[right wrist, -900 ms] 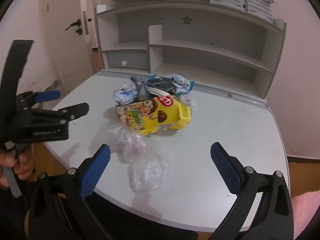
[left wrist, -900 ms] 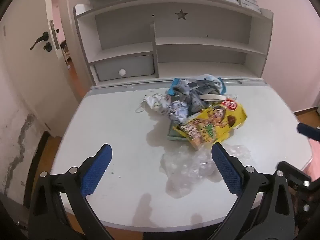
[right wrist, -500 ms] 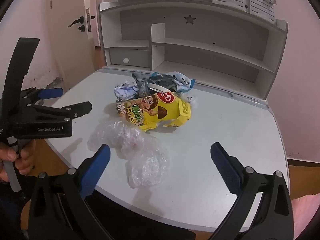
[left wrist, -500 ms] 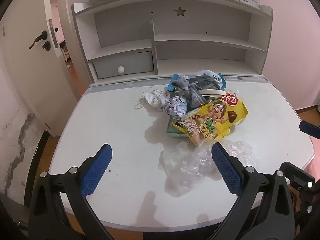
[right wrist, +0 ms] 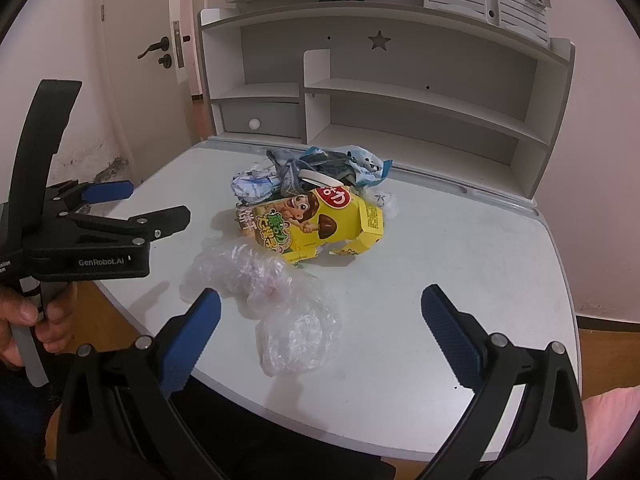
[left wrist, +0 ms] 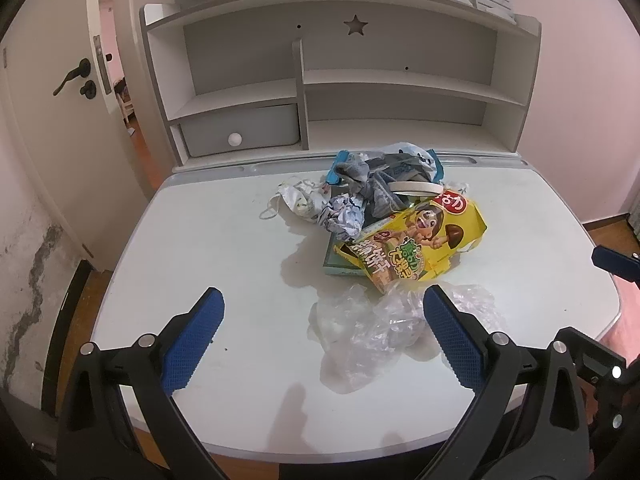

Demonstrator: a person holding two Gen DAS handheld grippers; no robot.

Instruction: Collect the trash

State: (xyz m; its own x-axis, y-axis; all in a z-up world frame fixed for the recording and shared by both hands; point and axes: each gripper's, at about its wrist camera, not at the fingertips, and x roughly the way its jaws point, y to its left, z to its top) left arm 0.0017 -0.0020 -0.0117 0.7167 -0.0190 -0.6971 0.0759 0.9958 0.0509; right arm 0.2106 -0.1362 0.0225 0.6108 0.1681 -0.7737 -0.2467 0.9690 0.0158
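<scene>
White desk (left wrist: 240,280), shelves (left wrist: 340,80) behind. Trash pile in middle: yellow snack box (left wrist: 420,244), clear plastic bag (left wrist: 372,328). Left gripper (left wrist: 320,336) wide, empty. Right gripper (right wrist: 320,336) wide, empty.

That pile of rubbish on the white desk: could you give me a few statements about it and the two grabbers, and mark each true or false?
1. The yellow snack box lies on the desk. True.
2. The left gripper is clamped on the clear plastic wrap. False: its jaws are wide open and hold nothing.
3. The clear plastic wrap lies nearer the desk's front edge than the yellow snack box. True.
4. The right gripper holds the crumpled paper. False: it is open and empty.
5. The drawer under the shelf is pulled out. False: it is closed.
</scene>
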